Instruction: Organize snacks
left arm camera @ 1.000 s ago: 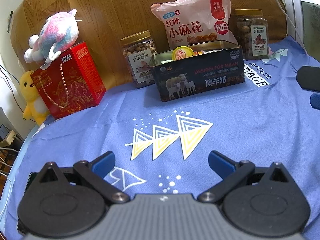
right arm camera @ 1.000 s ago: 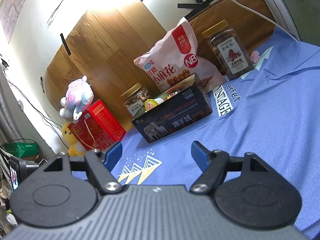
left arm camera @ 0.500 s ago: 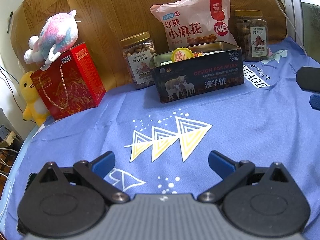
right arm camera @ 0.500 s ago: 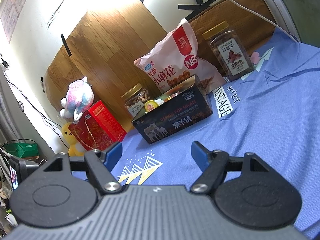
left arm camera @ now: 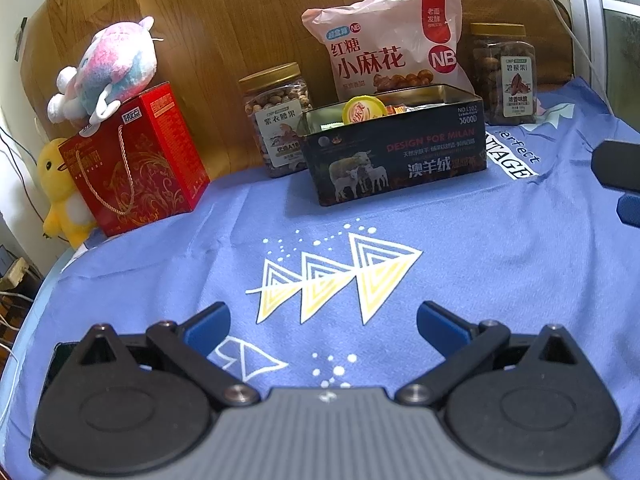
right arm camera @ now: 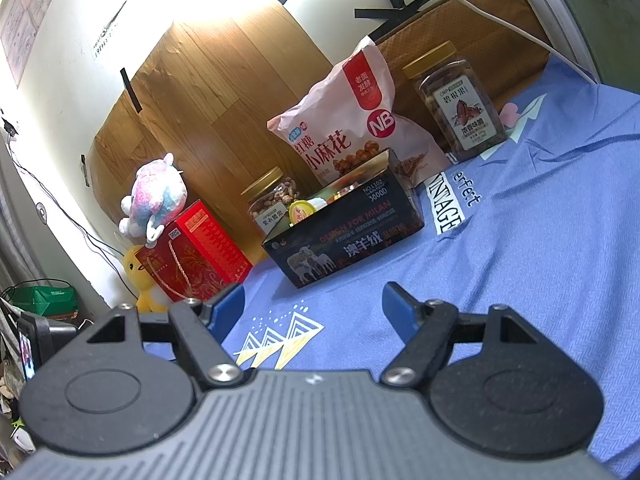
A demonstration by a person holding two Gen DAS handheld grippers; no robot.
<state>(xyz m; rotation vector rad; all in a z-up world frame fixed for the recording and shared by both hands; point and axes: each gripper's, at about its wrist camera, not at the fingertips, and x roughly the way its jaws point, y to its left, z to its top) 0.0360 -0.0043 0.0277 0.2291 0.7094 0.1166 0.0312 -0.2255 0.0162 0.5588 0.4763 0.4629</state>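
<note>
A: Blue cloth on the table (left arm camera: 460, 280) lies bare. Anything left?

B: Seemingly little: small snacks fill the tin (left arm camera: 396, 156) at twelve o'clock, bag (left arm camera: 384, 48) and jars behind it. Left gripper (left arm camera: 322, 320) and right gripper (right arm camera: 312, 304) hover, jaws wide, empty.

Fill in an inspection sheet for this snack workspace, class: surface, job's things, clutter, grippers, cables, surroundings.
Surface: blue printed cloth.
Job's things: open dark tin holding small snacks; pink snack bag behind it; nut jar on its left, another nut jar on its right.
Clutter: red gift box, plush toy on top, yellow duck.
Grippers: left gripper and right gripper open, empty.
Cables: white cable.
Surroundings: wood panel.
</note>
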